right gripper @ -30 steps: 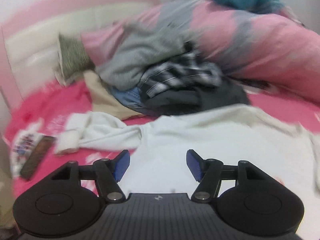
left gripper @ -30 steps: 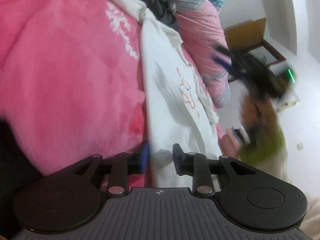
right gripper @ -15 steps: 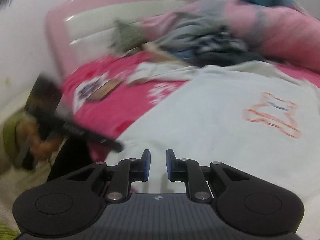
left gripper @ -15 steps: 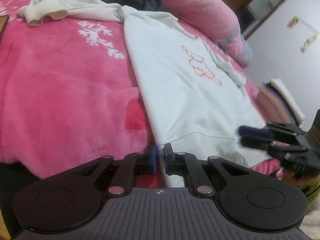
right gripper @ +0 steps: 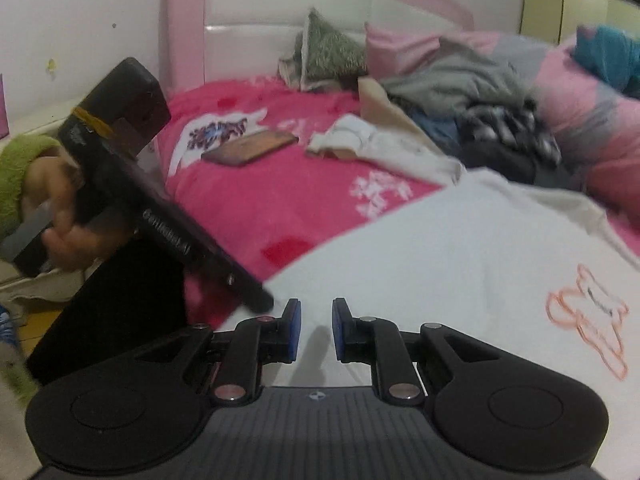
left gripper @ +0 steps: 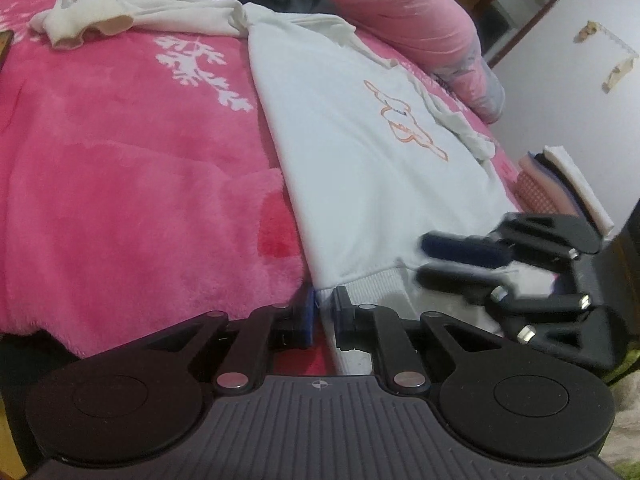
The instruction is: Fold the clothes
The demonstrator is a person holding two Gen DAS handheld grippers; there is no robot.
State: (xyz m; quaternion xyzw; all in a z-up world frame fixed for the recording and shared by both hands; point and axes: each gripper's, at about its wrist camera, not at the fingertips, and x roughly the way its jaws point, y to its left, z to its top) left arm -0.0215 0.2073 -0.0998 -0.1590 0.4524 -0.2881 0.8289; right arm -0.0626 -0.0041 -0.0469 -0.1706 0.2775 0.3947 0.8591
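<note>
A white sweatshirt [left gripper: 360, 168] with an orange outline print lies flat on the pink bed, hem toward me; it also shows in the right wrist view [right gripper: 460, 272]. My left gripper [left gripper: 325, 308] is shut on the hem's left corner. My right gripper [right gripper: 316, 330] sits over the hem further right, its jaws a narrow gap apart with white cloth below; it shows blurred in the left wrist view [left gripper: 452, 260]. The left gripper body and the hand holding it show in the right wrist view [right gripper: 132, 184].
A pile of unfolded clothes [right gripper: 480, 120] and a pink duvet [left gripper: 400, 12] lie at the bed's far side. A flat brown object [right gripper: 248, 148] and a cushion [right gripper: 328, 52] lie near the headboard. Folded items [left gripper: 560, 184] are stacked beyond the bed.
My left gripper has closed on the hem corner. My right gripper swung down to the hem beside it and narrowed its jaws.
</note>
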